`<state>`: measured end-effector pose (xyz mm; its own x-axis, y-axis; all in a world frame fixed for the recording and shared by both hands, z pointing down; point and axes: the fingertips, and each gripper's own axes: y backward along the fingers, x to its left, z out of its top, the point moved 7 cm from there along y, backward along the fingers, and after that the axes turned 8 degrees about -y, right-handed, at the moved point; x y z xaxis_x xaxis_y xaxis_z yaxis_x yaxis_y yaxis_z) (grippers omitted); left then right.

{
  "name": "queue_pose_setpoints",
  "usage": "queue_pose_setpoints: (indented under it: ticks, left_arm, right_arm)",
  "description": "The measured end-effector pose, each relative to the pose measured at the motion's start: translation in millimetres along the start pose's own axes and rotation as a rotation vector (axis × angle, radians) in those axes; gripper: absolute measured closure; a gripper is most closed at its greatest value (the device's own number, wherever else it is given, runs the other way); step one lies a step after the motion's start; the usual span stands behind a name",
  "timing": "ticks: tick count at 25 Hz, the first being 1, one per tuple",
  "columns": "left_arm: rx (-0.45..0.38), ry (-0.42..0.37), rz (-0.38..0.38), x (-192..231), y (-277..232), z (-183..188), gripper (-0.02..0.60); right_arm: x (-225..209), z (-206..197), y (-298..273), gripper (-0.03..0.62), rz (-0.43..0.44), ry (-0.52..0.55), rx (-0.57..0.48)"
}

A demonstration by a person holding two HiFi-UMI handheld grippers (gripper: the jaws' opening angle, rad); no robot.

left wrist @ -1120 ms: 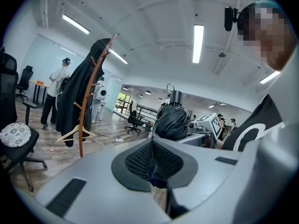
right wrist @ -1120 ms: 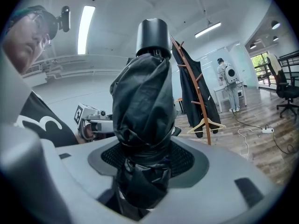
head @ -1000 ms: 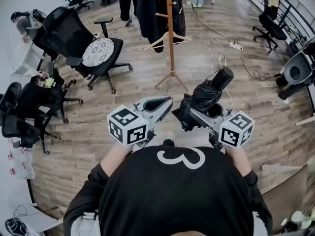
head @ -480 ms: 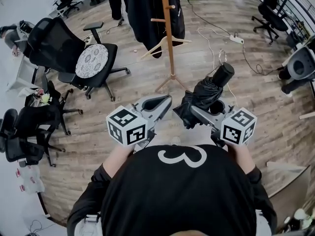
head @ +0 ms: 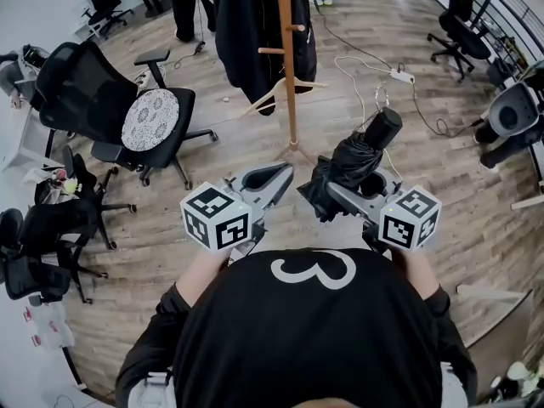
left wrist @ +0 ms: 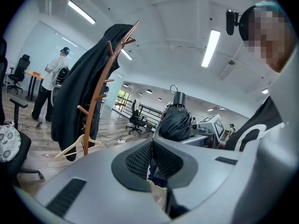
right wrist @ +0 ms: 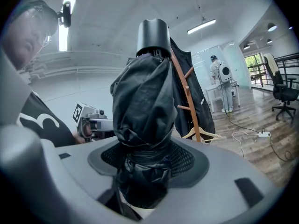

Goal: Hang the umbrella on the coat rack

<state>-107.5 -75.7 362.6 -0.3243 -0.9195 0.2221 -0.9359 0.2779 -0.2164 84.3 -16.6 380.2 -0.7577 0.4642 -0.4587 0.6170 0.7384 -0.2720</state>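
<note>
Wood-plank flooring (head: 255,147) filled the open office, with a wooden coat rack (head: 287,75) standing on it toward its far edge. A black coat (head: 242,32) hung from the rack's pegs and a pale hanger (head: 270,94) dangled low on the pole. An office chair (head: 149,117) with a patterned cushion stood on the floor toward its left edge, and a power strip (head: 403,76) lay toward its far right.

The right gripper (right wrist: 149,160) was clamped on the folded black umbrella (head: 353,164), its jaws pinching the bunched fabric near the lower end. The umbrella tilted up and away from the person, with its dark cylindrical handle uppermost. It was held in the air, near the rack's base but apart from it.

The left gripper (left wrist: 152,146) was just beside the right one, its jaws closed together with nothing between them.
</note>
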Motion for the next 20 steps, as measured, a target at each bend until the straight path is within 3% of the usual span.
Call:
queue_pose_setpoints:
  ticks: [7, 20]
  left_arm:
    - [-0.002, -0.015, -0.014, 5, -6, 2, 0.563]
    - [-0.008, -0.025, 0.027, 19, -26, 19, 0.563]
  right_arm:
    - [-6, 6, -7, 0.318, -0.014, 0.022, -0.012]
    - [-31, 34, -23, 0.318, 0.040, 0.046, 0.000]
